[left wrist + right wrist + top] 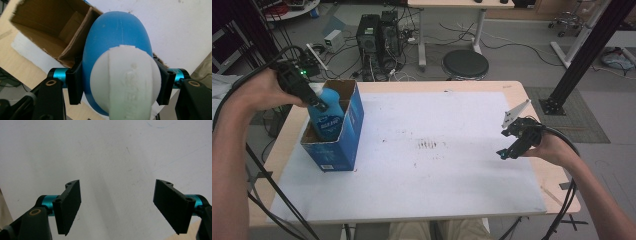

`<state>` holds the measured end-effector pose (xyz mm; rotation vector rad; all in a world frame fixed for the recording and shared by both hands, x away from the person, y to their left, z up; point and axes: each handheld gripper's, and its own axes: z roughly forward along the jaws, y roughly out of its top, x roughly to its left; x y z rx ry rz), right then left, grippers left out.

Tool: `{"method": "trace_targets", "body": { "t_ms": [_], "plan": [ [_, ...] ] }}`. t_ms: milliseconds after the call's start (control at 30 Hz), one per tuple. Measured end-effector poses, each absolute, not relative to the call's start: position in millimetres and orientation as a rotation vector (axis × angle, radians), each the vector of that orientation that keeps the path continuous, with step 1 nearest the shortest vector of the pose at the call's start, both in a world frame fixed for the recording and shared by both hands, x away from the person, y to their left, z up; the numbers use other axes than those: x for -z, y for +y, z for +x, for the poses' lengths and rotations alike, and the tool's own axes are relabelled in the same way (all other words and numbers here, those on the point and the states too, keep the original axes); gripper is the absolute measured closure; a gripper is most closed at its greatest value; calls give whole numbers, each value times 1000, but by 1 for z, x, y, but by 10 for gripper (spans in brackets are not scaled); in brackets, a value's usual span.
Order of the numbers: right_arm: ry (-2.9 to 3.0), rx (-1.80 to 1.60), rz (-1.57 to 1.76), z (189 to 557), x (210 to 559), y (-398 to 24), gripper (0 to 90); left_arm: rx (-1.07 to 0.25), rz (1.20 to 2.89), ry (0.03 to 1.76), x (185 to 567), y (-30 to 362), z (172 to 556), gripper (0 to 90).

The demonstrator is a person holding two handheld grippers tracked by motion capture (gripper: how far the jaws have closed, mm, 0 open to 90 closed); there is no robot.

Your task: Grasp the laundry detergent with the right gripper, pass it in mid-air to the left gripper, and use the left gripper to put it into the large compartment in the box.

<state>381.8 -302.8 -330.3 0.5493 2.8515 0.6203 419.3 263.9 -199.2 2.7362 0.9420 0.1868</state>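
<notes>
Holding a blue bottle (327,117) by its top, your left gripper (314,100) sits over the open cardboard box (343,135) at the left side of the table (522,100). The bottle stands in the box, its lower body below the rim, shoulders and cap above it. Its label carries white lettering, too small to read.

From the left gripper view, the black jaws are pressed against either side of the bottle (117,35) just under the white cap (125,77). That cap is broad and rounded, with a raised flat ridge across its middle and some embossed marking you can't make out. The bottle's shoulder is smooth, glossy blue, with a faint seam line running up it. Behind it, the box (50,27) shows brown corrugated inner walls and a torn upper edge; outside, it is printed blue.

Your right gripper (512,145) hangs over the right part of the white mat (437,175), well apart from the box. Its jaws stand wide apart, nothing between them, as the right gripper view (117,205) confirms. The mat (112,150) beneath is scuffed with faint marks and smudges.
</notes>
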Motion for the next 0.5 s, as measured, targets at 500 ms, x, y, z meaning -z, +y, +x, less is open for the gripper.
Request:
{"method": "trace_targets", "body": {
  "t_ms": [500],
  "plan": [
    [2873,-595,536,382,343,-294,217,-125,2834,834,255,264,424,382]
  ]
}}
